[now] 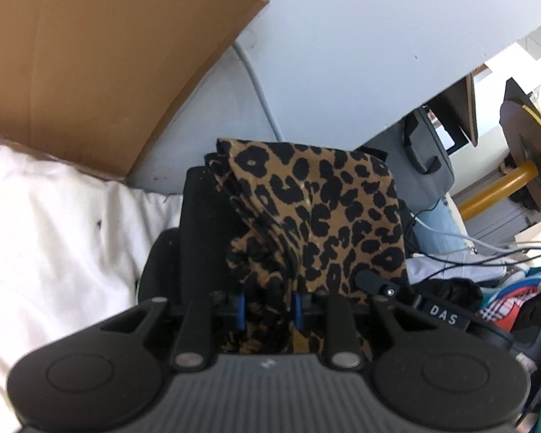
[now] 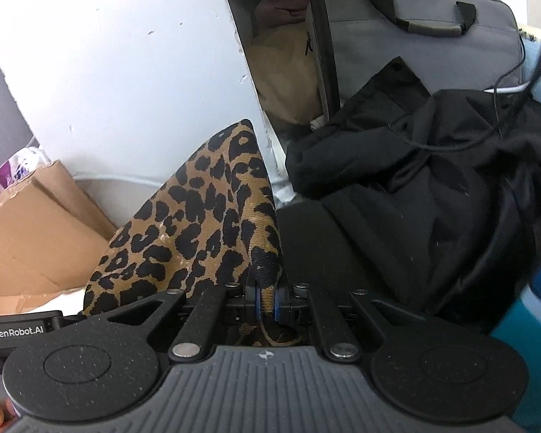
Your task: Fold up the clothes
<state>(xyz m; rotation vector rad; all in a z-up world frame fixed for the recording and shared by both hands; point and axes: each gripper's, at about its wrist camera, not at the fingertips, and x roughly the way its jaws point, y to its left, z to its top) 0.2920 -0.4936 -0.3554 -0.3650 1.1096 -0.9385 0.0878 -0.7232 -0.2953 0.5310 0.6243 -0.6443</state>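
Observation:
A leopard-print garment (image 1: 317, 213) fills the middle of the left wrist view, folded into thick layers. My left gripper (image 1: 268, 310) is shut on a bunched part of it, cloth packed between the blue pads. In the right wrist view the same leopard-print garment (image 2: 198, 223) rises to the left of centre. My right gripper (image 2: 267, 303) is shut on a thin edge of it, its pads nearly together. The right gripper's body (image 1: 407, 297) shows at the garment's right side in the left wrist view. The left gripper's body (image 2: 18, 332) shows at the lower left in the right wrist view.
White bedding (image 1: 54, 234) lies at left under a cardboard sheet (image 1: 101, 61). A white wall panel (image 2: 126, 72) stands behind. A black garment (image 2: 432, 187) is heaped at right, before a grey bag (image 2: 425, 39). Cables (image 1: 479, 249) and coloured clothes (image 1: 515, 296) crowd the right side.

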